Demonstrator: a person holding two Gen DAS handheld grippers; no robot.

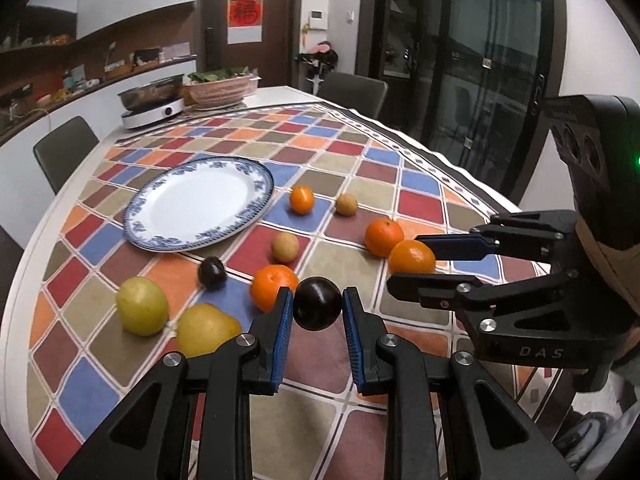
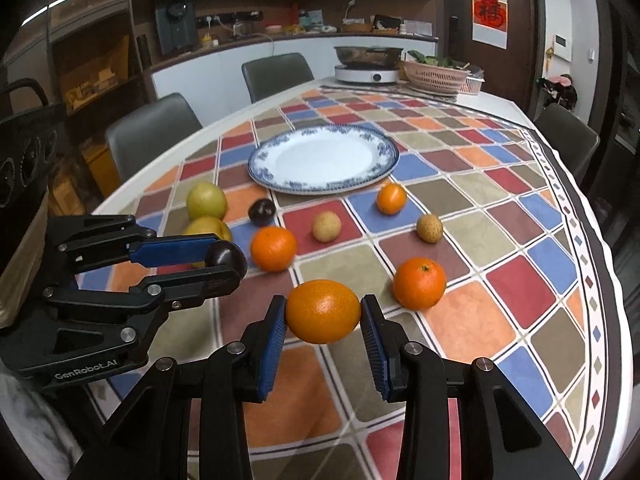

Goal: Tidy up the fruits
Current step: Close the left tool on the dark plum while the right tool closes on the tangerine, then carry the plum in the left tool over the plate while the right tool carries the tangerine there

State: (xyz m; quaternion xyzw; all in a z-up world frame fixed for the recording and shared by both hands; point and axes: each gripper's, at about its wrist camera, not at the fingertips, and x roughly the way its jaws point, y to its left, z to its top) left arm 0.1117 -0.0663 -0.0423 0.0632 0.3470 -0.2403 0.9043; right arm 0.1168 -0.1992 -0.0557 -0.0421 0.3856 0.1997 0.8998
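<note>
Now the left gripper pinches a dark plum above the checkered tablecloth, while the right gripper clamps an orange, long axis crosswise between the pads. Only the right view shows the orange's dimpled skin; the blue-rimmed plate sits beyond.

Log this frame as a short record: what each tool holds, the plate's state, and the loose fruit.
left tool: shut on dark plum
right tool: shut on orange
plate: blue-rimmed, nothing on it
loose on tablecloth: three oranges, two yellow-green pears, one dark plum, two small tan fruits
far end of table: pan on hotplate, pink basket
</note>
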